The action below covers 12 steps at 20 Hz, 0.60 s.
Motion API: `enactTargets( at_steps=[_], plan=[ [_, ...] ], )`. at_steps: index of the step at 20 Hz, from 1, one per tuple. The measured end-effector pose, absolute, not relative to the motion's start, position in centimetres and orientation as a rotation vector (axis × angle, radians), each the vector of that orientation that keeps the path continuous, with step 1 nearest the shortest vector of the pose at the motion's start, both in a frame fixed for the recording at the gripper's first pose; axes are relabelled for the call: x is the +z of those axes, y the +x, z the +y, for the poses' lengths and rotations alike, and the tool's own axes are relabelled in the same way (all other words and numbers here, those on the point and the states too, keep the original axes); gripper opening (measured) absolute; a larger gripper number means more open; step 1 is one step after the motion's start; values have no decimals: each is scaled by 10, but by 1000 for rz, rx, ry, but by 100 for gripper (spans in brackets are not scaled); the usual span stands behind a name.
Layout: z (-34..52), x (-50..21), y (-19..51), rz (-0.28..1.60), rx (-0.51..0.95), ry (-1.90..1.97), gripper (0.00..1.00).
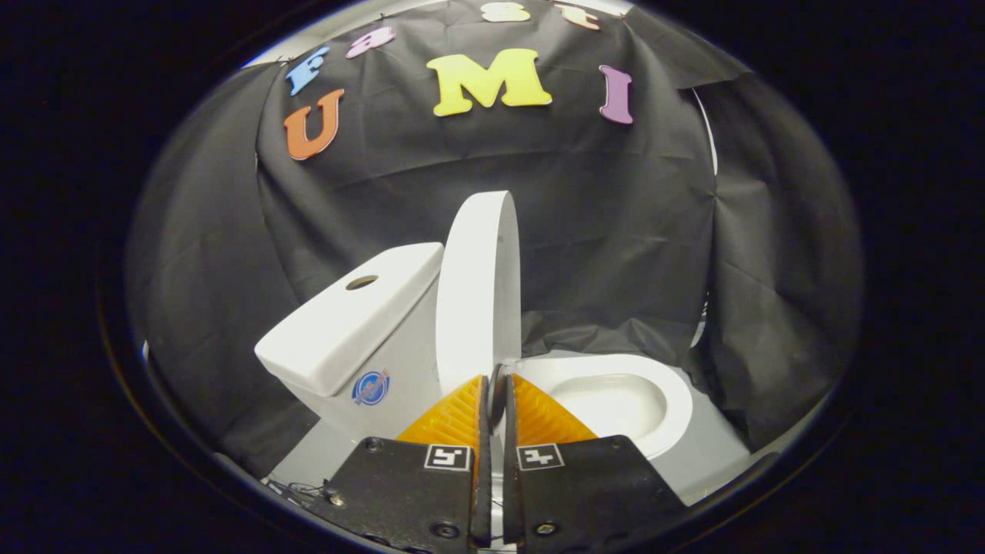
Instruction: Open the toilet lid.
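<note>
The toilet lid (477, 292) stands nearly upright at 12 o'clock just beyond the tool (495, 385), leaning toward the tank (350, 323) at 10 o'clock, with the bowl (616, 400) open at 2 o'clock. The tool's fingers are pressed almost together at the lid's lower edge; whether they pinch it I cannot tell. Best to ease the lid back until it rests against the tank, then release gently.

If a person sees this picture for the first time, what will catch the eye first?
The white toilet lid, standing upright beside the tank, just ahead of the gripper, whose fingers are nearly closed at the lid's lower edge. To its other side lies the open seat and bowl.
</note>
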<state>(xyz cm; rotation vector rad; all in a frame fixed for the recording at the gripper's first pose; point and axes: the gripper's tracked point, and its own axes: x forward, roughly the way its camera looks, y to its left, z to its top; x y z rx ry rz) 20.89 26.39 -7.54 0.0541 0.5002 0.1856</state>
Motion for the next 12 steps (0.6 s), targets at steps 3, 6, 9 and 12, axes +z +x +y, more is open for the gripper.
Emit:
enactTargets(
  at_steps=[3,6,9,12],
  plan=[
    [272,-76,208,498,195,38,9],
    [280,-75,207,495,195,25,9],
    [287,-75,206,490,189,-2,10],
    [296,-76,207,492,192,-35,10]
  ],
)
